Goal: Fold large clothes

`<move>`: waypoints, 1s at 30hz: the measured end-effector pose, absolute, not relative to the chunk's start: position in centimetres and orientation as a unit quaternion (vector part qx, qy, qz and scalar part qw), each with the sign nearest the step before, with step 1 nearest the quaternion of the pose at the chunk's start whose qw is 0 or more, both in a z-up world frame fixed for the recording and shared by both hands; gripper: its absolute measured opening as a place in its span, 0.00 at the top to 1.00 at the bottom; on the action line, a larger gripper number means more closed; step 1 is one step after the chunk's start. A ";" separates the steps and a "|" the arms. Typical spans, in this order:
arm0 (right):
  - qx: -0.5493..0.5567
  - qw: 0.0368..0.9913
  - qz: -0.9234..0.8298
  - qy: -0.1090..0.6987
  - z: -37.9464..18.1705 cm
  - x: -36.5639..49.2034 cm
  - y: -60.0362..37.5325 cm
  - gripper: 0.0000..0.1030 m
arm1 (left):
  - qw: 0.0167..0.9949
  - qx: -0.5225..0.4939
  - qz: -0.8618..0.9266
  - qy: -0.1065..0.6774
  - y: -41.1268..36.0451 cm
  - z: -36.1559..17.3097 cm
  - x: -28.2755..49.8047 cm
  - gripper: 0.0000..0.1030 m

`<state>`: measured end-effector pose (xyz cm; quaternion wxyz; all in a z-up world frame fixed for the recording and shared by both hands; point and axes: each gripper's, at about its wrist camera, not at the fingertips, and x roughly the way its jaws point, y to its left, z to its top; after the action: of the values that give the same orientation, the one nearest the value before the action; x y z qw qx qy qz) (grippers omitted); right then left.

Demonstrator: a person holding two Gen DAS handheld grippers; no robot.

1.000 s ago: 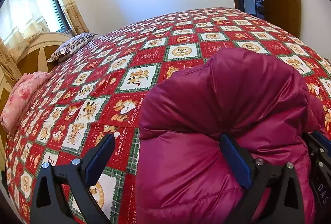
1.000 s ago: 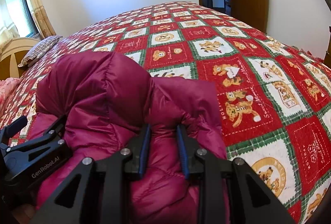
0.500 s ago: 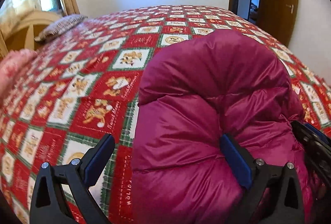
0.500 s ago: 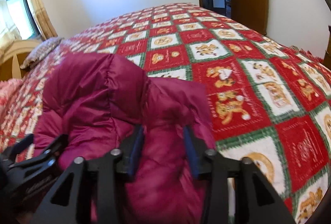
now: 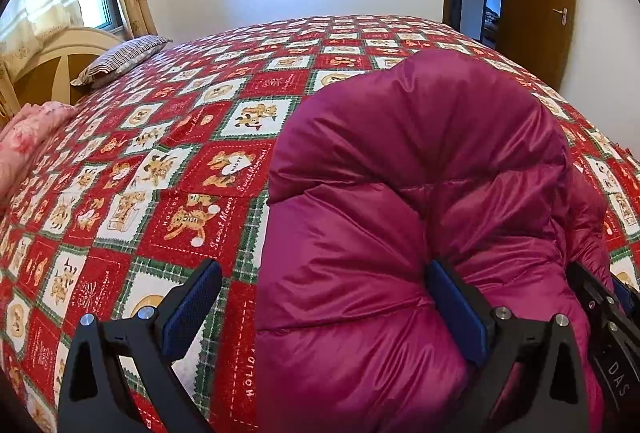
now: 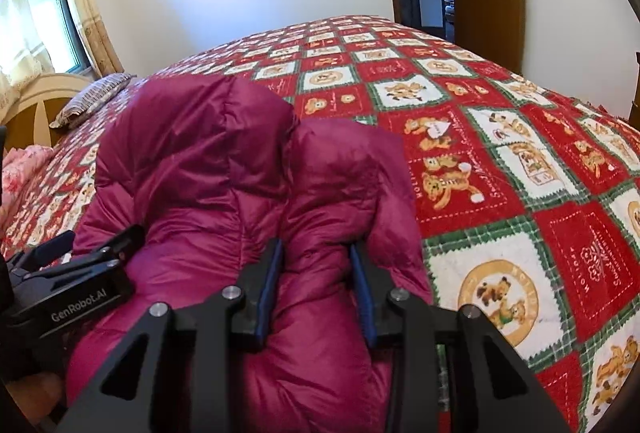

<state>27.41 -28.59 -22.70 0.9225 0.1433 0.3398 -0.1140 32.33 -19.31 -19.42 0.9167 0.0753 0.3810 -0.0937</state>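
A magenta puffer jacket [image 5: 420, 153] lies bundled on the red patchwork bedspread [image 5: 192, 169]. My left gripper [image 5: 322, 269] is open wide across the jacket's left edge. Its right pad [image 5: 456, 309] pushes into the padding and its left finger [image 5: 192, 297] hangs over bare quilt. In the right wrist view the jacket [image 6: 192, 161] rises in two puffy humps. My right gripper [image 6: 315, 247] has a ridge of the right hump between its jaws, which are closing, with both pads against the fabric. The left gripper's body [image 6: 80, 261] rests at the jacket's left side.
A striped pillow [image 5: 120, 59] and a pink pillow [image 5: 28, 129] lie by the cream headboard [image 5: 52, 61] at the left. A wooden door [image 5: 536, 1] and an open doorway stand past the bed's far right. Bedspread [image 6: 520, 161] stretches right of the jacket.
The right jaws widened around the jacket ridge, then narrowed again. The left gripper swung a little, so the jacket sits more to the middle of its view; its jaws stayed wide.
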 end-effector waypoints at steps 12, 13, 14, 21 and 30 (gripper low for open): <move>0.133 0.920 -0.116 0.350 -23.2 27.9 -28.4 0.63 | 0.918 0.078 -0.090 0.379 -19.4 -19.6 32.2 0.01; 0.133 0.920 -0.116 0.350 -23.2 27.8 -28.4 0.63 | 0.918 0.078 -0.090 0.379 -19.4 -19.6 32.2 0.01; 0.133 0.920 -0.116 0.350 -23.2 27.9 -28.4 0.63 | 0.918 0.078 -0.090 0.379 -19.5 -19.6 32.1 0.01; 0.131 0.920 -0.116 0.352 -23.3 28.1 -28.4 0.63 | 0.918 0.078 -0.089 0.380 -19.6 -19.6 32.1 0.01; 0.128 0.921 -0.123 0.348 -23.4 28.0 -28.4 0.60 | 0.906 0.053 -0.117 0.404 -18.1 -19.3 32.4 0.01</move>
<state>27.97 -28.37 -23.39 0.9206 0.1282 0.3475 -0.1232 32.45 -18.10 -19.30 0.9055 0.0529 0.4043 -0.1174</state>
